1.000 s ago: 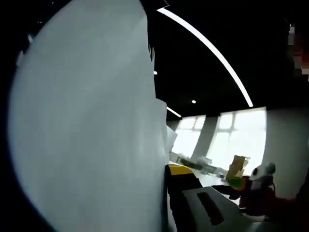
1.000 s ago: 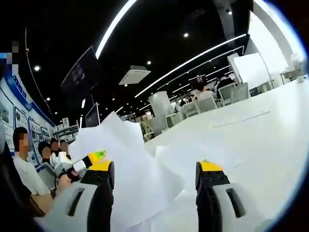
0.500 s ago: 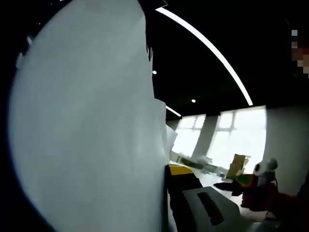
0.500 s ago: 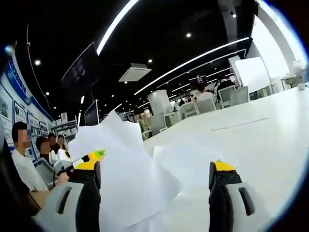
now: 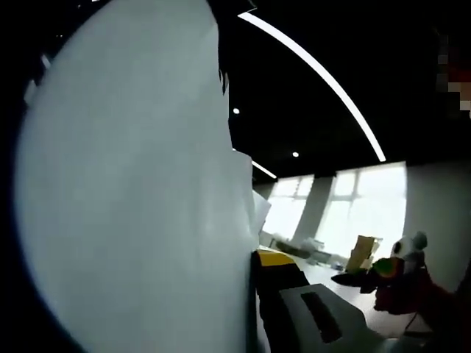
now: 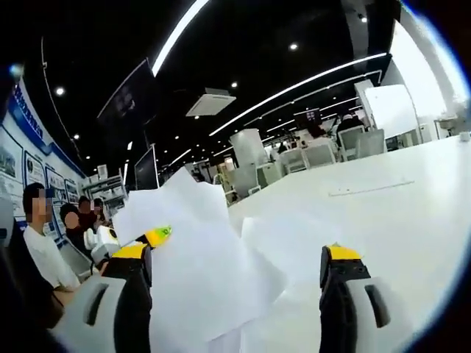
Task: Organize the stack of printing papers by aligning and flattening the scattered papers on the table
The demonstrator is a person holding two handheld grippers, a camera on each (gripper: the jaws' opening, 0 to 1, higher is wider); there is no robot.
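A tall sheaf of white printing papers (image 5: 132, 191) stands upright against the inner side of my left gripper's right jaw. The left jaw is hidden behind the sheets. In the right gripper view the same papers (image 6: 191, 250) rise in a crumpled fan above the white table (image 6: 412, 198), and the left gripper (image 6: 103, 241) clamps their left edge with its yellow-green tip. More sheets (image 6: 294, 235) lie flat further back. My right gripper (image 6: 237, 254) stands wide open, its jaws either side of the papers. It also shows in the left gripper view as the right gripper (image 5: 394, 263), on a red sleeve.
Several people (image 6: 40, 243) sit at the left beyond the table edge. Chairs (image 6: 324, 153) and other tables stand at the far end. A cardboard box (image 5: 362, 251) sits on a desk by bright windows. The table's right half is bare.
My right gripper's jaws have spread wider apart. In the left gripper view the right gripper has drifted to the right. The held papers stay put.
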